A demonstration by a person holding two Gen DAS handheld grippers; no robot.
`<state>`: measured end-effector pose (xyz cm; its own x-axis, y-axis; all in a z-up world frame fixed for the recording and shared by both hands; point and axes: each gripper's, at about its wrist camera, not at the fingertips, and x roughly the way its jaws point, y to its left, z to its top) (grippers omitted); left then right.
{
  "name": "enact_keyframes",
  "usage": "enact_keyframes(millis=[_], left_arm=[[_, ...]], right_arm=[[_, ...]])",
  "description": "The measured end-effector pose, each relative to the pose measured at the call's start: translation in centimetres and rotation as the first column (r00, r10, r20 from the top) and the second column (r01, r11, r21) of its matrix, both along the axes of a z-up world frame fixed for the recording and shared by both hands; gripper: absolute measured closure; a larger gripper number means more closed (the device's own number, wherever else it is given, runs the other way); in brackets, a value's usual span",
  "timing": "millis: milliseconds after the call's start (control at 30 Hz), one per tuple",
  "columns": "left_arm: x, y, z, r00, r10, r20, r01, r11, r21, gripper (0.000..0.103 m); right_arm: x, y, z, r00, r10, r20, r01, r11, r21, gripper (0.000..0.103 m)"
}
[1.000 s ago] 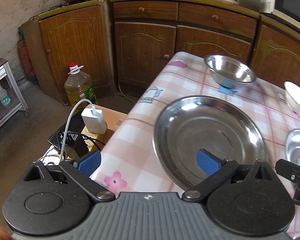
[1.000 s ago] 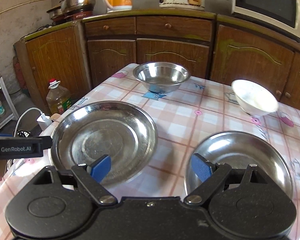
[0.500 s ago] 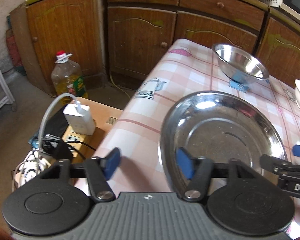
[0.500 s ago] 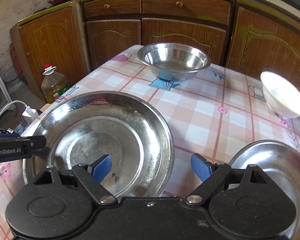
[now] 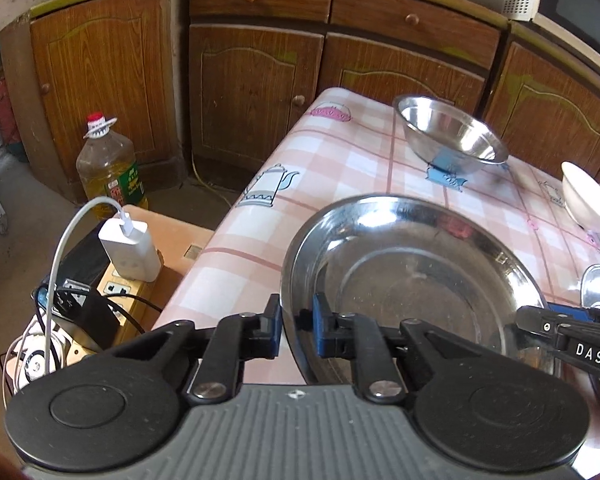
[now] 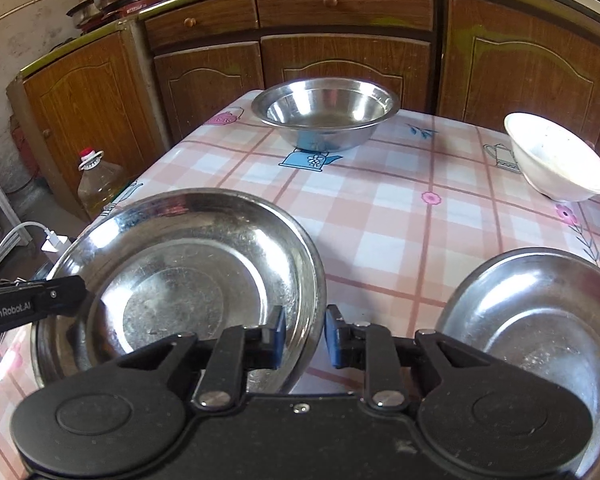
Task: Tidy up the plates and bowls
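Observation:
A large steel plate [image 5: 412, 280] [image 6: 172, 280] lies at the near left of the checked table [image 6: 400, 208]. My left gripper [image 5: 296, 324] is shut on its left rim, one blue pad outside and one inside. My right gripper [image 6: 304, 336] straddles the plate's right rim and its jaws are closing, with the pads against the rim wall. Each gripper shows at the edge of the other's view. A smaller steel plate [image 6: 532, 312] sits to the right. A steel bowl [image 6: 324, 112] and a white bowl [image 6: 556, 160] stand farther back.
Left of the table, on the floor, stand a bottle of oil [image 5: 108, 168] and a power strip with a white charger [image 5: 128, 248] and cables on a box. Brown cabinets [image 5: 256, 80] run behind the table. The table's left edge is close to the large plate.
Both grippers came forward and down to the large plate. Their jaws went from wide open to closed, the left on the plate's left rim and the right on its right rim.

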<state>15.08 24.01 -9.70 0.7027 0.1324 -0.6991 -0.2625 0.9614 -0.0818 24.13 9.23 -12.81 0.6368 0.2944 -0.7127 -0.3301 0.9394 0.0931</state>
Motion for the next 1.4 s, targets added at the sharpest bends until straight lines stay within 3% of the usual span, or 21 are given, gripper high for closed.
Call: enact_keyframes(millis=[833, 1400], left_arm=[[-7.3, -4.4, 5.8, 0.991, -0.042, 0.13, 0.039, 0.999, 0.027, 0.088], [-11.9, -11.1, 8.7, 0.972, -0.153, 0.176, 0.144, 0.988, 0.061, 0.088]], right_arm=[[-9.5, -4.3, 7.1, 0.977, -0.026, 0.213, 0.028, 1.0, -0.006, 0.078], [-17.1, -12.6, 10.4, 0.948, -0.146, 0.283, 0.132, 0.989, 0.067, 0.078]])
